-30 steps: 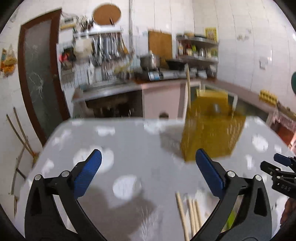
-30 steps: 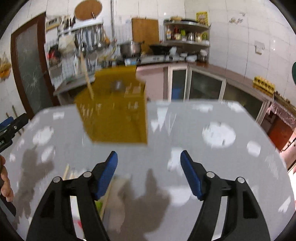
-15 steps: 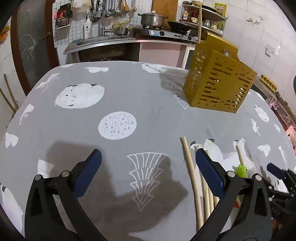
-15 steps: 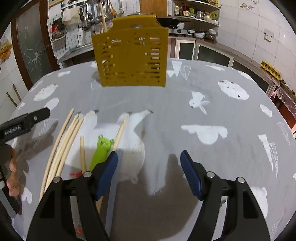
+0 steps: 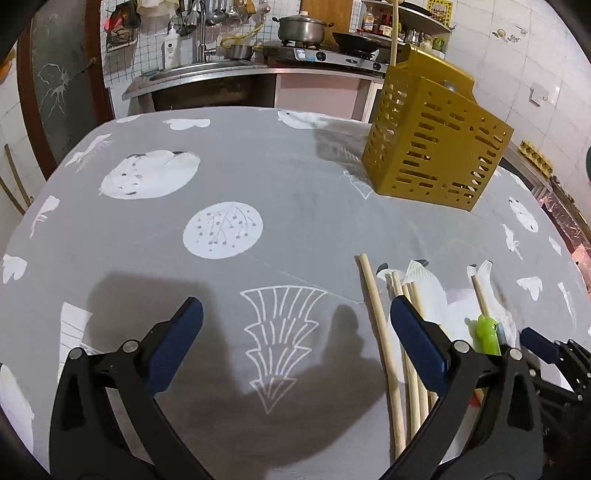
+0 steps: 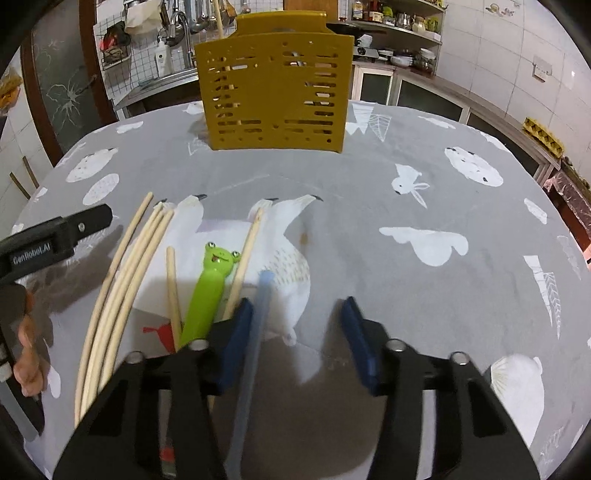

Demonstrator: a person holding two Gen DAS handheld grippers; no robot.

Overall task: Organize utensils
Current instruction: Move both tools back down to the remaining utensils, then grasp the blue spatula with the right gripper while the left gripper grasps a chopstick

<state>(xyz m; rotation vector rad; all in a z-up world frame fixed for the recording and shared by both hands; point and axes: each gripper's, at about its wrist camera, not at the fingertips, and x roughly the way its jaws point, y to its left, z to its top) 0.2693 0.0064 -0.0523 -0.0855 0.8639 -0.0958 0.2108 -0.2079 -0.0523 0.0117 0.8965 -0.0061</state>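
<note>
Your utensils lie in a loose row on the grey patterned tablecloth (image 6: pixel 369 206), all with their long axes running from your side away toward the yellow slotted caddy (image 6: pixel 273 92). A bundle of pale wooden chopsticks (image 6: pixel 122 273) fans slightly, tips pointing toward the far left of the table. Right of them lie a shorter wooden stick (image 6: pixel 171 288), a green frog-headed utensil (image 6: pixel 208 291) with its frog face at the far end, another chopstick (image 6: pixel 245 258) leaning a little right, and a translucent bluish straw-like stick (image 6: pixel 256 332) pointing nearly straight at the caddy.

The caddy stands upright at the far side of the table, well apart from the row. One wooden stick (image 5: pixel 394 31) stands in it, rising above its rim; through the slots you can make out more pale pieces inside, but not what they are.

Your right gripper (image 6: pixel 295 336) is low over the near ends of the row, and its jaws are closing. The bluish stick lies between them, just inside the left pad; the pads do not press on it yet. The frog utensil and the right-leaning chopstick lie just outside that pad.

Your left gripper (image 5: pixel 295 339) hangs with jaws wide apart over bare cloth, gripping nothing; the chopstick bundle runs beside and under its right finger.
</note>
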